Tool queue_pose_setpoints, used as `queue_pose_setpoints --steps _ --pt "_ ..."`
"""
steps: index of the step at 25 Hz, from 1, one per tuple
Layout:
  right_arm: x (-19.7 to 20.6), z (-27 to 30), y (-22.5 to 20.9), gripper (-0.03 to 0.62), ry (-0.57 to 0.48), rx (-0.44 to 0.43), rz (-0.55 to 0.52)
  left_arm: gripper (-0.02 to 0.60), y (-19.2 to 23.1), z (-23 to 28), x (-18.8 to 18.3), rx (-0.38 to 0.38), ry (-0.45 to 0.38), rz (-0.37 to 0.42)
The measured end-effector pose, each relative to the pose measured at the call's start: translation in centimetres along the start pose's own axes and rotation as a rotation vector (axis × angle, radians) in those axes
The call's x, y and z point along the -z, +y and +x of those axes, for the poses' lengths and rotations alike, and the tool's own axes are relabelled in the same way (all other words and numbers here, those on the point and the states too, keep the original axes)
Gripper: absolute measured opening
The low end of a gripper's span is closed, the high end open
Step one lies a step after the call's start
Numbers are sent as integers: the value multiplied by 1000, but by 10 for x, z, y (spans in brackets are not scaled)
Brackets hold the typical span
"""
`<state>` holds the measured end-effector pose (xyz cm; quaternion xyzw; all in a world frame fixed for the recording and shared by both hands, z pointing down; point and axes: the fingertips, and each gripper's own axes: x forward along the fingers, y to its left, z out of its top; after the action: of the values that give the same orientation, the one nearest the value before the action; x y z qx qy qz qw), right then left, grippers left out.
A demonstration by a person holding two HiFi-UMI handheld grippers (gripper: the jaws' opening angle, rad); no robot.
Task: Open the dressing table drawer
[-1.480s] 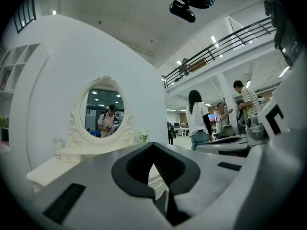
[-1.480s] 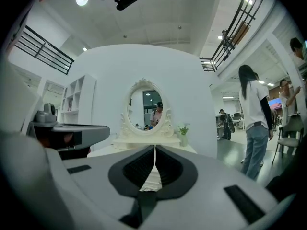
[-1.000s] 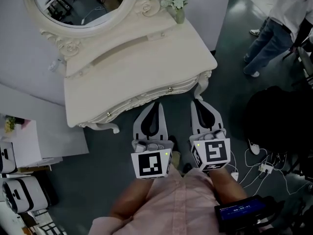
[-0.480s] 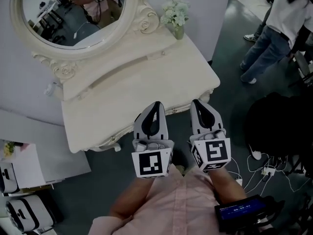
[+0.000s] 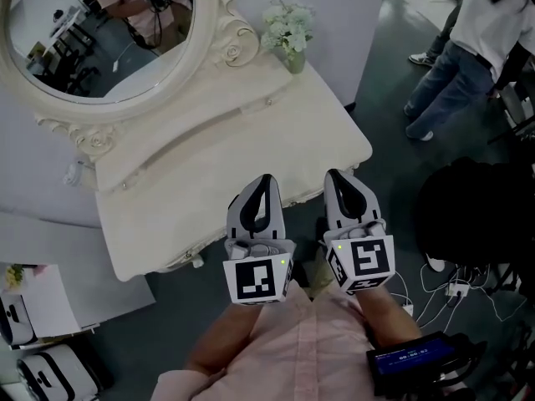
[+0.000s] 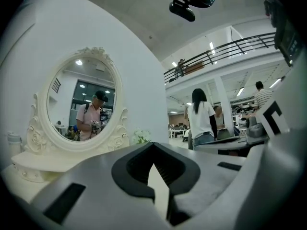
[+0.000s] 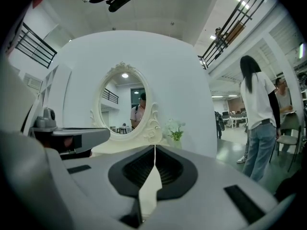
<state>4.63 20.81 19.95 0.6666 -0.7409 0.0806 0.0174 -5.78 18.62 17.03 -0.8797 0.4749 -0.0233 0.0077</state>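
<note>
The cream dressing table (image 5: 209, 144) stands ahead, with an oval mirror (image 5: 92, 32) and a small vase of white flowers (image 5: 287, 30) on its top. Its drawer front is mostly hidden under the top's front edge. My left gripper (image 5: 267, 178) is shut and empty, its tip at the table's front edge. My right gripper (image 5: 338, 175) is also shut and empty, beside the left one near the table's right front corner. In the left gripper view the left gripper (image 6: 152, 145) points level toward the mirror (image 6: 84, 102). The right gripper (image 7: 154, 148) faces the mirror (image 7: 125, 102) and flowers (image 7: 175, 129).
People (image 5: 456, 48) stand on the floor to the right. A black bulky object (image 5: 468, 207) and white cables (image 5: 451, 286) lie at the right. White boxes (image 5: 38, 341) sit at the lower left. A white wall panel (image 5: 359, 23) stands behind the table.
Both grippers have moved forward to the table, so its front edge now meets their tips. Their jaws have stayed shut.
</note>
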Motion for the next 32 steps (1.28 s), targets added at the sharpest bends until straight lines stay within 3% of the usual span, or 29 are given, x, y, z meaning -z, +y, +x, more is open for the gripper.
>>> queue_pose_setpoints --steps 7,19,32 --pt "-1 57 -21 20 20 -46 -7 8 16 51 7 -44 18 -1" --pt "-9 146 -62 20 59 -190 -7 8 33 133 11 -189 76 8" --pt "-36 218 -73 20 17 -381 -29 8 49 184 -13 -356 39 66"
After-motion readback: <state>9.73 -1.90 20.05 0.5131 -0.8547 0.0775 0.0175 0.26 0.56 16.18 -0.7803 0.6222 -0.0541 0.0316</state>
